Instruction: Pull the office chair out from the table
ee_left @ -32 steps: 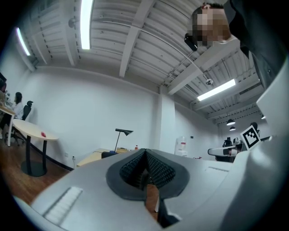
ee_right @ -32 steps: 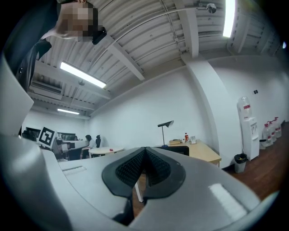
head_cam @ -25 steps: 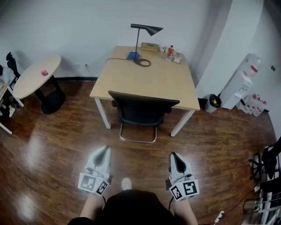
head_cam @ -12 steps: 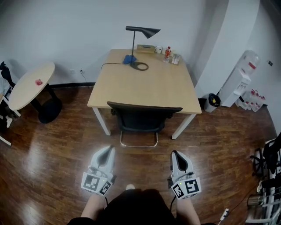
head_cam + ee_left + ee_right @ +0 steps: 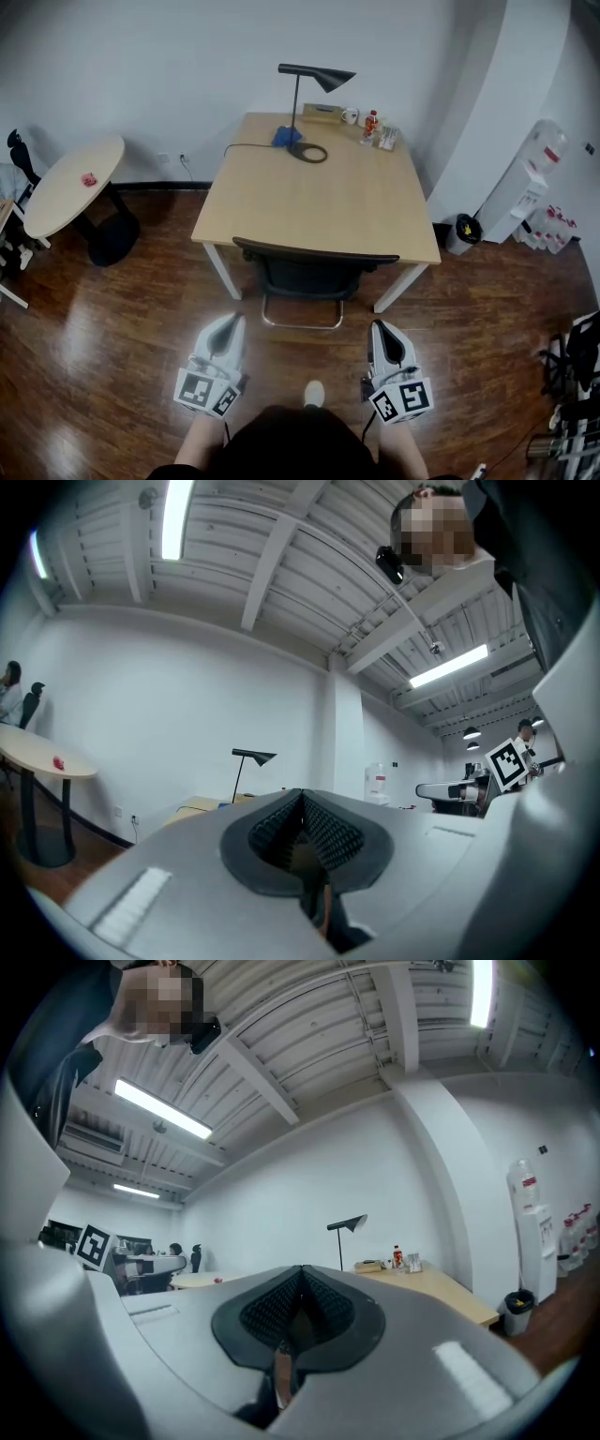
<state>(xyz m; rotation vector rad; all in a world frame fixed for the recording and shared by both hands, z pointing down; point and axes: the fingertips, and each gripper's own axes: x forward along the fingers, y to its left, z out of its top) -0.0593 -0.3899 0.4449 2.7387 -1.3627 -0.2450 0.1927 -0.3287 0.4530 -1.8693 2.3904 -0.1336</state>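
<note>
A black office chair [image 5: 312, 273] with a chrome sled base is tucked under the near edge of a light wooden table [image 5: 319, 187]. My left gripper [image 5: 227, 330] hovers over the floor a short way in front of the chair's left side, jaws shut and empty. My right gripper [image 5: 382, 337] is level with it before the chair's right side, also shut with nothing held. Both point toward the chair and touch nothing. In the left gripper view the left gripper [image 5: 302, 803] shows its ribbed pads pressed together. The right gripper [image 5: 300, 1283] looks the same in its own view.
A black desk lamp [image 5: 314, 89], a blue object, a cup and bottles sit at the table's far end. A round side table [image 5: 75, 183] stands at left. A water dispenser [image 5: 523, 192] and small bin [image 5: 464, 232] stand at right. Dark wood floor lies around me.
The chair and table have come nearer to both grippers as I stepped forward. Both grippers stay shut and side by side.
</note>
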